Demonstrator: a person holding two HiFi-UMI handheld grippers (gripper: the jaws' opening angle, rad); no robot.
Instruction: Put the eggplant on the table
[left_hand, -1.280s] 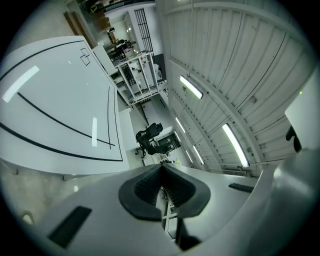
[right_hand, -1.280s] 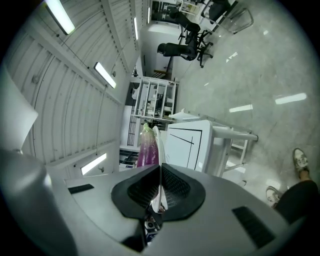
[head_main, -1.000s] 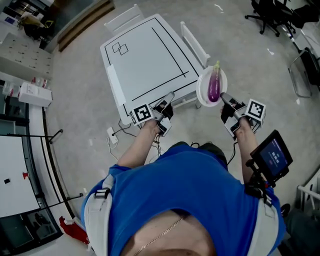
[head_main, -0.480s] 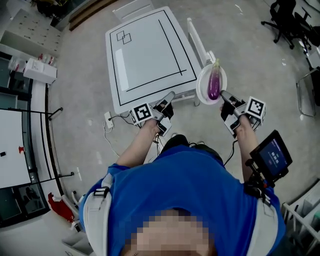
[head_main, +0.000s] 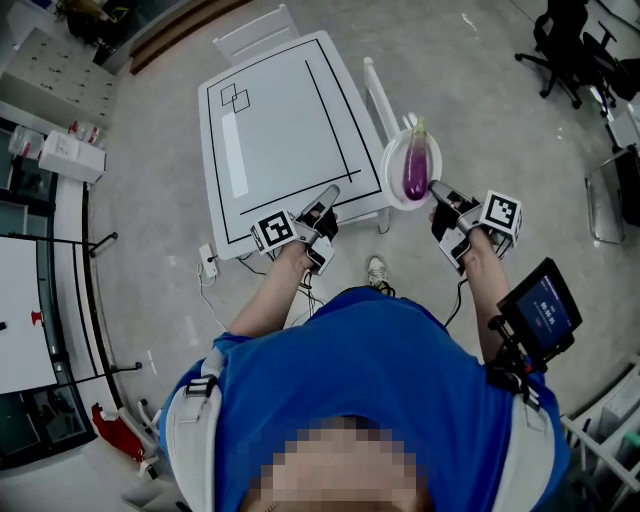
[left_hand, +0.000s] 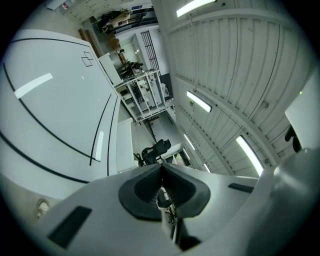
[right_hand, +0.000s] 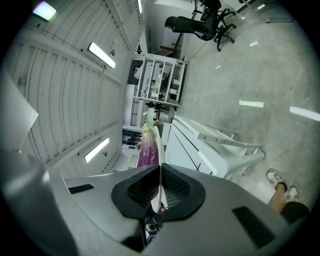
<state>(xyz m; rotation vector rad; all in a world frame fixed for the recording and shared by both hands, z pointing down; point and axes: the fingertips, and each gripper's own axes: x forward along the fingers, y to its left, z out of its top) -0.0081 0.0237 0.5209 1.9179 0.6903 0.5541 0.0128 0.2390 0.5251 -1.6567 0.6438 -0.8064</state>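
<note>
Looking steeply down, the head view shows a flat white table (head_main: 280, 120) marked with thin black lines, and a person in a blue shirt holding both tools near its front edge. The right gripper (head_main: 435, 188) pinches the rim of a round white plate (head_main: 392, 178). A glossy purple eggplant (head_main: 416, 170), long with a pale green stem, lies on the plate. The plate hangs just beside the table's right edge, not on the tabletop. The left gripper (head_main: 331, 192) hovers over the table's front edge with nothing in it.

In the left gripper view, the ribbed black pads (left_hand: 145, 186) meet in a closed seam, with the smooth tabletop (left_hand: 50, 115) curving away to the left.

In the right gripper view, the textured pads (right_hand: 175, 186) are clamped on the thin plate rim (right_hand: 156, 142), seen edge-on. The eggplant (right_hand: 148, 152) lies along the plate's left face, and the table (right_hand: 187, 145) stands close on the right.
</note>
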